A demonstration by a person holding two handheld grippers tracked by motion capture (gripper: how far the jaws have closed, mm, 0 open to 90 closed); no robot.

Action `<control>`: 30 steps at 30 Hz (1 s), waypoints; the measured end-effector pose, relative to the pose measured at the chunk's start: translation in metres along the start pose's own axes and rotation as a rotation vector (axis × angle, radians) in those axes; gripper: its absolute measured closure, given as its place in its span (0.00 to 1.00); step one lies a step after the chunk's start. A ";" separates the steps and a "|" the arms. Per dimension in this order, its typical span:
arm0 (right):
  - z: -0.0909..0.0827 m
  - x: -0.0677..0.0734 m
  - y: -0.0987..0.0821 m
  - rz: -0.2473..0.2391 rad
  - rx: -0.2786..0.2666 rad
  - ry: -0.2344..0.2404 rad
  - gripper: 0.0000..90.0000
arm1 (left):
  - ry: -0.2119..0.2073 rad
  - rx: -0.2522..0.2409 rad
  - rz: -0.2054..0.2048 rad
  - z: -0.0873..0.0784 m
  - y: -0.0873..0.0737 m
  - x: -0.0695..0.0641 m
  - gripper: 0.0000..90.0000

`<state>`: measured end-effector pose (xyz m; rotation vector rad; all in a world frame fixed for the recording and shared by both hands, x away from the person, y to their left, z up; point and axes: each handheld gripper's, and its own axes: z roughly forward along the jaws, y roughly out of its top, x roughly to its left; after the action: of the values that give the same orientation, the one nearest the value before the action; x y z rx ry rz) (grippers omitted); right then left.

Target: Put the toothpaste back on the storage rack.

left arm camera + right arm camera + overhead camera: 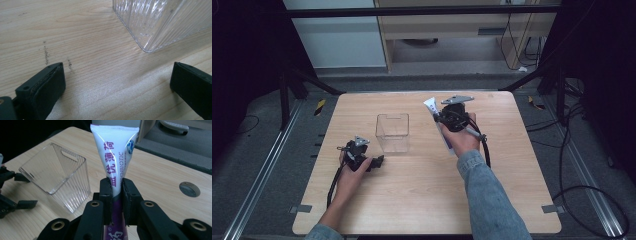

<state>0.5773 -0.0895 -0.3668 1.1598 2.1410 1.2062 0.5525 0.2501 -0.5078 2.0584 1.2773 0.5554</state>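
My right gripper (116,188) is shut on a white and purple toothpaste tube (117,152), clamped near its middle with the flat crimped end pointing away from me. From above, that right gripper (443,120) hovers over the table's right half with the tube (431,106) sticking out toward the back left. A clear ribbed plastic box (392,132) stands open-topped at the table's middle, left of the tube. My left gripper (379,161) rests low on the table in front of the box, jaws wide apart with bare wood between them (117,82). A corner of the box (155,22) lies just ahead.
The wooden table (422,200) has a round hole (189,189) near its right side. Dark floor, metal rails and cables surround the table. A black frame bar crosses the back.
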 end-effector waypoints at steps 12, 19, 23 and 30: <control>0.007 0.016 0.023 -0.016 -0.046 0.017 0.89 | 0.000 -0.001 0.000 0.000 0.000 0.000 0.00; 0.009 0.027 0.040 -0.018 -0.084 0.030 0.89 | 0.000 0.000 0.000 0.000 0.000 0.000 0.00; 0.011 0.031 0.048 -0.020 -0.099 0.032 0.89 | 0.000 -0.003 -0.003 0.000 0.000 0.000 0.00; 0.012 0.038 0.061 -0.028 -0.122 0.032 0.89 | 0.000 -0.003 -0.001 0.000 0.000 0.000 0.00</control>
<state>0.5925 -0.0357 -0.3203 1.0616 2.0685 1.3314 0.5526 0.2500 -0.5079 2.0558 1.2765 0.5566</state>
